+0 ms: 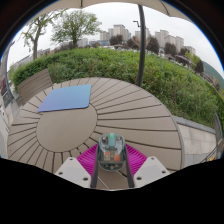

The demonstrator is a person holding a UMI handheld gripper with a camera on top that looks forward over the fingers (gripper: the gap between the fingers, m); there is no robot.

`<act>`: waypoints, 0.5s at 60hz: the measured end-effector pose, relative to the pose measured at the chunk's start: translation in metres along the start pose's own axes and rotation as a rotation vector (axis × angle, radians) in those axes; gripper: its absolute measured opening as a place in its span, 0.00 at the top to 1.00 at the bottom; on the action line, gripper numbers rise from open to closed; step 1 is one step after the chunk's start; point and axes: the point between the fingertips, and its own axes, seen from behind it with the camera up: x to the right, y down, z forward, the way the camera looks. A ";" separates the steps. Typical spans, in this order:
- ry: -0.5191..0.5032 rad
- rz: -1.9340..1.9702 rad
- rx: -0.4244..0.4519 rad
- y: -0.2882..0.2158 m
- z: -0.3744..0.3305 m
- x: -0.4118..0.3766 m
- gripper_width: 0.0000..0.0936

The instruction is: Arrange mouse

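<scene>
My gripper (111, 158) is shut on a translucent grey-green mouse (111, 150). The mouse stands between the two magenta pads (89, 158) and both press on its sides. It is held above the near edge of a round wooden table (140, 120). A blue mouse pad (66, 97) lies flat on the table, beyond the fingers and to the left.
A wooden bench or chair (33, 83) stands beyond the table at the left. A dark pole (141, 45) rises behind the table. Green shrubs (150, 70), trees and distant buildings lie beyond. A paved floor (200, 140) lies to the right of the table.
</scene>
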 end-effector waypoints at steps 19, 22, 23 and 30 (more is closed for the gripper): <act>-0.129 -0.016 0.128 -0.172 -0.003 -0.067 0.60; -0.178 -0.001 0.155 -0.204 0.008 -0.095 0.60; -0.187 -0.006 0.165 -0.212 0.014 -0.104 0.60; -0.189 -0.077 0.202 -0.241 0.072 -0.160 0.59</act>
